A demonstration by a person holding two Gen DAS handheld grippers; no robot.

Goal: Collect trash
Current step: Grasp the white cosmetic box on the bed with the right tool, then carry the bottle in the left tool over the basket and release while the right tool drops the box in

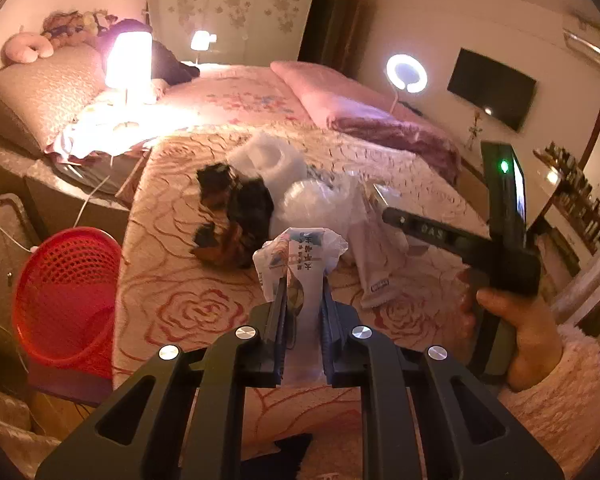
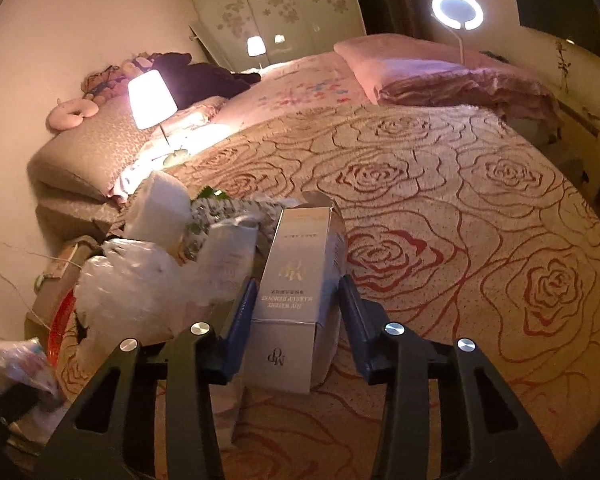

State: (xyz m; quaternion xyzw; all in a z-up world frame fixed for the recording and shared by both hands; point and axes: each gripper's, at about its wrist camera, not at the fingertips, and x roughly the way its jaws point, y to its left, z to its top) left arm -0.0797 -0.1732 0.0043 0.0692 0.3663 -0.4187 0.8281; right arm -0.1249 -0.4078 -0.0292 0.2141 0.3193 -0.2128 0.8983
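My left gripper [image 1: 303, 280] is shut on a crumpled white printed wrapper [image 1: 300, 256] and holds it above the rose-patterned bedspread [image 1: 188, 312]. Beyond it lie a dark brown crumpled wrapper [image 1: 236, 216], clear plastic bags [image 1: 316, 196] and a white pouch [image 1: 374, 256]. A red mesh basket [image 1: 66, 296] stands on the floor to the left of the bed. My right gripper [image 2: 298, 288] is shut on a white makeup-remover box [image 2: 300, 276] that rests on the bedspread; the gripper also shows in the left wrist view [image 1: 392, 214]. A white plastic bag [image 2: 140, 280] lies left of the box.
A lit table lamp [image 1: 128, 60] stands on a nightstand at the left. Pink pillows [image 1: 340, 96] and a folded blanket lie at the bed's far side. A ring light [image 1: 406, 74], a wall TV [image 1: 492, 88] and a shelf of bottles [image 1: 576, 192] are on the right.
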